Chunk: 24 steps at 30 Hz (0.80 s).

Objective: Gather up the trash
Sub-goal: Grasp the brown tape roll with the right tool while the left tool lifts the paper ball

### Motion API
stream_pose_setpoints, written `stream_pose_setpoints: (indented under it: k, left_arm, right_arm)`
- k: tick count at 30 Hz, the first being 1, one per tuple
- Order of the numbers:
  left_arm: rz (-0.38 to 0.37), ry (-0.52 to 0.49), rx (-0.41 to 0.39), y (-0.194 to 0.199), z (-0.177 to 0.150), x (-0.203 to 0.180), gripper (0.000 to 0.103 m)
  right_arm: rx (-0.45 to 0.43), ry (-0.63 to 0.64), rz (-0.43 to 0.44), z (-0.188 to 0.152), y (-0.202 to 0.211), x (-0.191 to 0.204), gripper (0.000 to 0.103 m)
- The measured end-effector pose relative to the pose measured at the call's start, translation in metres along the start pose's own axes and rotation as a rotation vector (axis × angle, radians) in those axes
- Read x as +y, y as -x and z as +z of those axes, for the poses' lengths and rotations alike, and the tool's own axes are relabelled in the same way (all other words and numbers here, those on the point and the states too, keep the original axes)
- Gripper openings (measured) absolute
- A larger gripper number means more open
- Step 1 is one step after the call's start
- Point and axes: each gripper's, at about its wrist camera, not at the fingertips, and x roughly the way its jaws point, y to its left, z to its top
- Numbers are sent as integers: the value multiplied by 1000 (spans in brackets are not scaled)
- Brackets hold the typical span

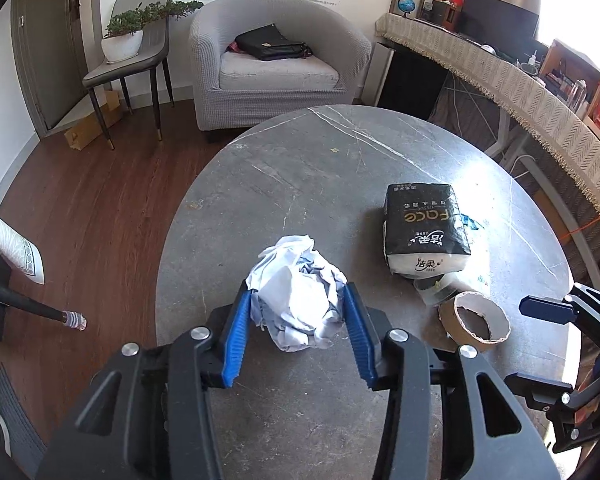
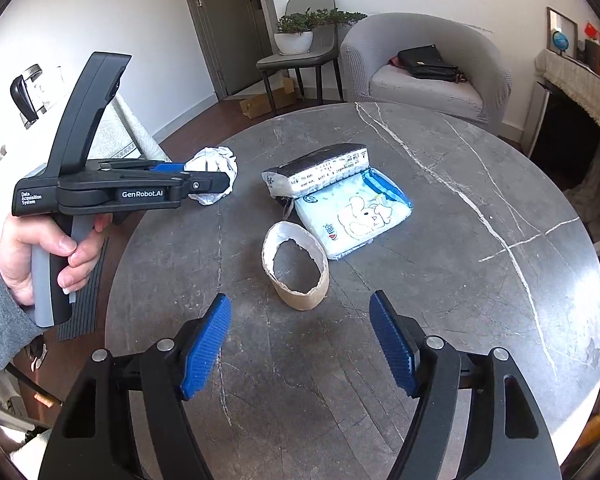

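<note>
A crumpled white paper wad [image 1: 298,294] sits between the blue pads of my left gripper [image 1: 296,304], which is shut on it just above the round grey marble table [image 1: 320,160]. The wad also shows in the right wrist view [image 2: 216,178], held in the left gripper [image 2: 204,180]. A torn cardboard tape roll [image 2: 296,268] stands on the table just ahead of my right gripper [image 2: 300,320], which is open and empty. The roll also shows in the left wrist view [image 1: 474,322], with the right gripper's fingers [image 1: 548,308] beside it.
A black-and-white tissue pack [image 1: 426,230] lies on the table, seen in the right wrist view [image 2: 320,172] beside a blue-and-white tissue packet [image 2: 356,216]. Beyond the table stand a grey armchair [image 1: 276,64] with a black bag, a chair with a potted plant [image 1: 122,40], and a desk [image 1: 520,80] at right.
</note>
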Motion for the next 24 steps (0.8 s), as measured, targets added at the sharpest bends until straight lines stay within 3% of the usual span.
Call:
stream_pose_setpoints:
  k: [3, 15, 21, 24]
  left_arm:
    - [-6, 9, -4, 5, -4, 3, 48]
    - [7, 75, -32, 33, -24, 38, 48]
    - [30, 118, -35, 51, -40, 62, 48]
    - [48, 138, -31, 61, -49, 76, 48]
  right_arm:
    - [14, 12, -6, 5, -7, 3, 63]
    - [44, 57, -54, 12, -26, 15, 59]
    - [33, 56, -89, 17, -31, 21, 40]
    - [27, 44, -93, 17, -30, 26, 40]
